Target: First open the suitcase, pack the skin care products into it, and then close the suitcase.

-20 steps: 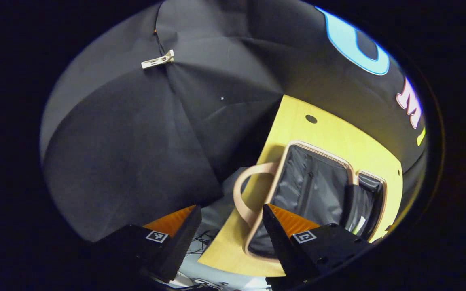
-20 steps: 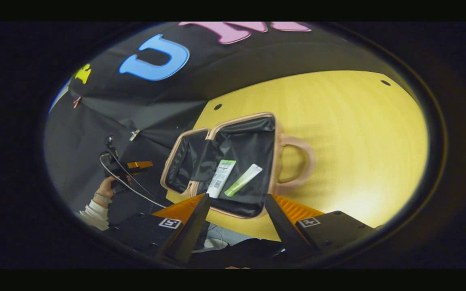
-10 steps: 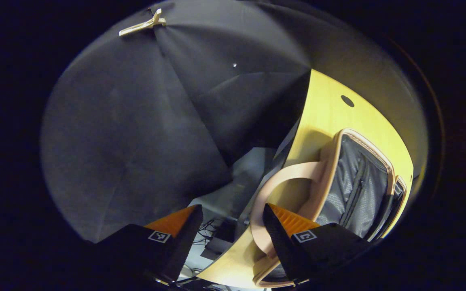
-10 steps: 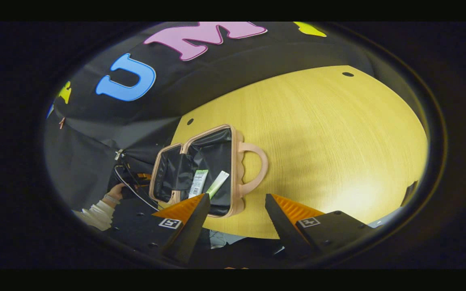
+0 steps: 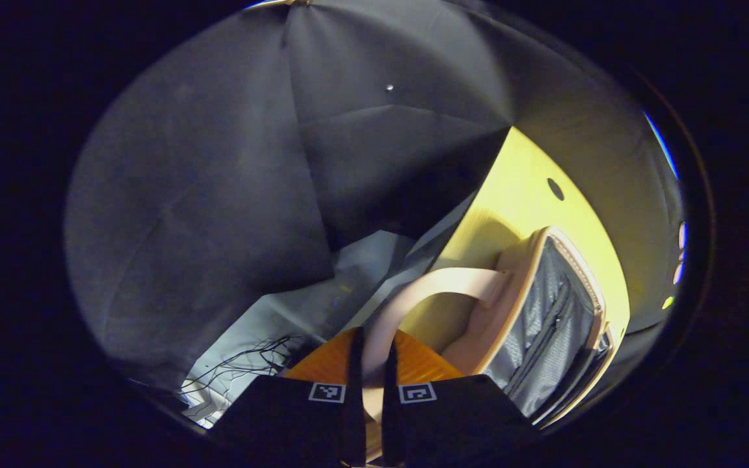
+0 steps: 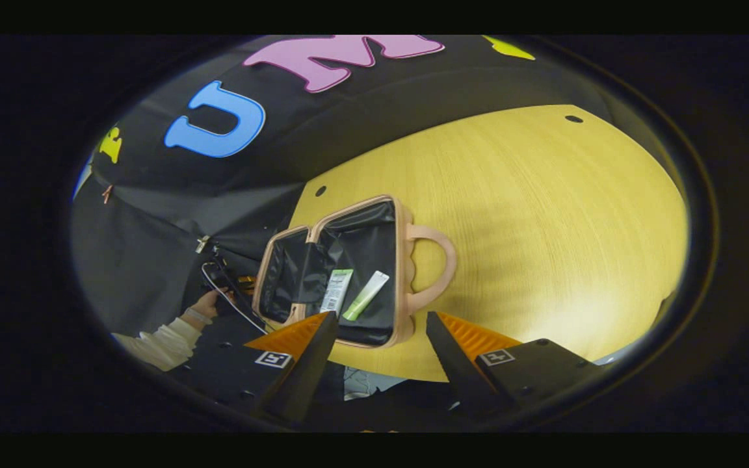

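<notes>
In the left gripper view the left tool (image 5: 370,390), at the bottom centre of the frame, has its fingers pressed together on the suitcase's pink handle (image 5: 426,289), pinching it. The suitcase (image 6: 348,273) lies open on the yellow tabletop (image 6: 543,227), left of centre in the right gripper view, with two skin care tubes (image 6: 352,294) resting on its dark lining. The right tool (image 6: 378,354) hangs spread at the bottom of that view, holding nothing
</notes>
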`<state>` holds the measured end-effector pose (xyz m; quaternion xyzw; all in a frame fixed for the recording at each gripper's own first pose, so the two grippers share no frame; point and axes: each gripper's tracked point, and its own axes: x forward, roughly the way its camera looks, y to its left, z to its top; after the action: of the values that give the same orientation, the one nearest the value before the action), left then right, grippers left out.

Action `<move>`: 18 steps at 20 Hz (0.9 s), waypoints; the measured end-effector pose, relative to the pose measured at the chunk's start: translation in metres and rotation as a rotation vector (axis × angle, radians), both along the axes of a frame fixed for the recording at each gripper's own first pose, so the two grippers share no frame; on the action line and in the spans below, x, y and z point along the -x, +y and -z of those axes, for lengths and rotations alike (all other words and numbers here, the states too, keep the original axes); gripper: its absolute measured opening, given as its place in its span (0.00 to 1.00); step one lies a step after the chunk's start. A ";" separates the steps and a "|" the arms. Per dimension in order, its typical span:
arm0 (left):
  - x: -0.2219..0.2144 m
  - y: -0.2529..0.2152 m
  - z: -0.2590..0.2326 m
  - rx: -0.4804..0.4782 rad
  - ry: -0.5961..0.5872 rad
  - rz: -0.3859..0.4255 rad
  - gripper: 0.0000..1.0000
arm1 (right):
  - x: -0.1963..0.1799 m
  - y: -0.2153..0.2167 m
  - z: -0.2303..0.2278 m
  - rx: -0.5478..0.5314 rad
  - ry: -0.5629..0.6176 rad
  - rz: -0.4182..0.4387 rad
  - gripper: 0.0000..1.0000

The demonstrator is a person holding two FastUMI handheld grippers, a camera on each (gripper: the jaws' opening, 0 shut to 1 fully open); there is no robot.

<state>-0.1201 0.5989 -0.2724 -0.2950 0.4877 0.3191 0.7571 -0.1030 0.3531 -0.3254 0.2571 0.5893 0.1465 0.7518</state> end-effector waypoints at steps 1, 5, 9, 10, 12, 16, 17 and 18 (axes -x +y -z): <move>-0.004 -0.004 -0.006 0.009 -0.030 0.024 0.14 | 0.000 0.004 -0.001 -0.007 -0.003 -0.001 0.88; -0.017 -0.021 -0.046 -0.007 -0.133 0.099 0.08 | 0.002 0.011 -0.008 -0.020 -0.011 -0.021 0.88; -0.031 -0.051 -0.109 -0.053 -0.253 0.182 0.08 | 0.004 0.031 -0.015 -0.039 -0.052 -0.057 0.88; -0.034 -0.059 -0.127 -0.065 -0.284 0.204 0.08 | 0.005 0.034 -0.017 -0.046 -0.059 -0.065 0.88; -0.050 -0.084 -0.170 -0.072 -0.367 0.247 0.10 | 0.004 0.037 -0.025 -0.067 -0.073 -0.074 0.88; -0.075 -0.150 -0.238 -0.064 -0.519 0.373 0.07 | 0.002 0.038 -0.038 -0.083 -0.112 -0.087 0.88; -0.080 -0.168 -0.249 -0.067 -0.537 0.414 0.07 | 0.002 0.038 -0.041 -0.087 -0.122 -0.088 0.88; -0.084 -0.186 -0.260 -0.067 -0.557 0.452 0.07 | 0.003 0.036 -0.043 -0.089 -0.132 -0.086 0.88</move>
<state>-0.0357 0.4125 -0.0121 -0.2304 0.3047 0.0666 0.9218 -0.1061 0.3895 -0.2820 0.2545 0.5420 0.2210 0.7698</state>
